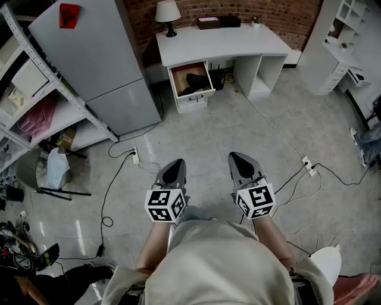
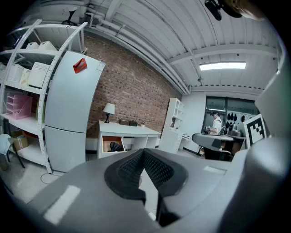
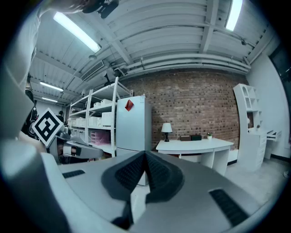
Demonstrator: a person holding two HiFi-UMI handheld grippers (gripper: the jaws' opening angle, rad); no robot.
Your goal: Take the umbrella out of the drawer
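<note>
White desk [image 1: 226, 41] sits against the brick wall, well ahead of both jaws, with a lamp [image 1: 168, 15] on top. The drawer [image 1: 177, 77] under its left end is pulled open, and the dark umbrella [image 1: 195, 82] lies inside it, far ahead and roughly between the two jaw lines. Grey fridge [image 1: 95, 53] and metal shelves [image 1: 36, 101] are ahead-left of the left jaws. Bare floor runs from the jaws to the desk. Black cable with a plug strip [image 1: 134, 156] lies just left of the left jaws, and a second plug strip [image 1: 308, 165] is right of the right jaws. Left gripper [image 1: 176, 164] has its jaws fully together, nothing between the pads. Right gripper [image 1: 237, 159] is the same: jaws closed tip to tip, holding nothing, touching nothing.
</note>
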